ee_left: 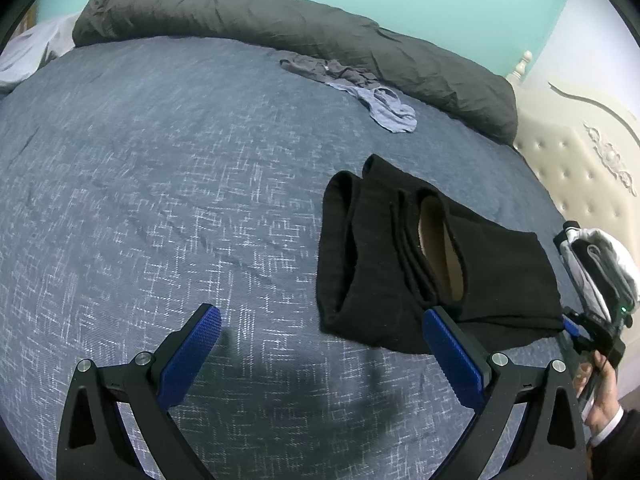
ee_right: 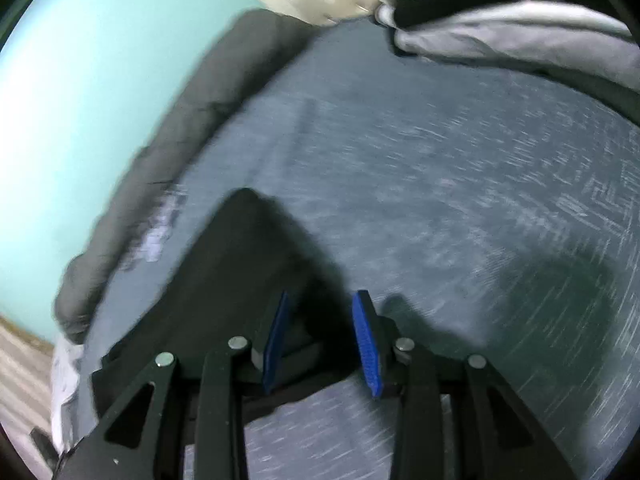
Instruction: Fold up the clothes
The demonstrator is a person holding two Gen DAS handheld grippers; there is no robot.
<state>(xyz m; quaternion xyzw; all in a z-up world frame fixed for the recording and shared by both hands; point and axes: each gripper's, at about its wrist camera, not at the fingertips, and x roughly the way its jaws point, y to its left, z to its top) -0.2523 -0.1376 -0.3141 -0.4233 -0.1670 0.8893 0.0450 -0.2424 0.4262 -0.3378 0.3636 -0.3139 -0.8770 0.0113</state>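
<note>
Both tongs stood unloaded. Left gripper (ee_left: 322,330) hung low in the left wrist view with its blue pads spread wide, nothing between them, its right pad overlapping the near edge of the black garment (ee_left: 432,256) in the picture; whether it touched the cloth could not be told. Right gripper (ee_right: 324,312) sat at lower centre of its own blurred view with the jaws parted to a narrow gap; the pads did not press on anything, though the black cloth lay just beyond and left of the tips.

The black garment lay folded in a compact bundle at right of centre in the left view, on the blue patterned bedspread (ee_left: 160,200), with its layered edges and a tan lining showing. This looked like the release after a fold, so the sound way on was to draw the right tongs clear along the bed without snagging the top layer, then check that the edges lay even before pressing them flat.

Farther out, a crumpled blue-grey garment (ee_left: 360,84) waited at upper centre beside the rolled dark duvet (ee_left: 280,28), likely the next piece. A grey and white pile (ee_right: 520,20) lay at upper right of the right view, and the person's hand (ee_left: 600,392) showed at the lower right edge.
</note>
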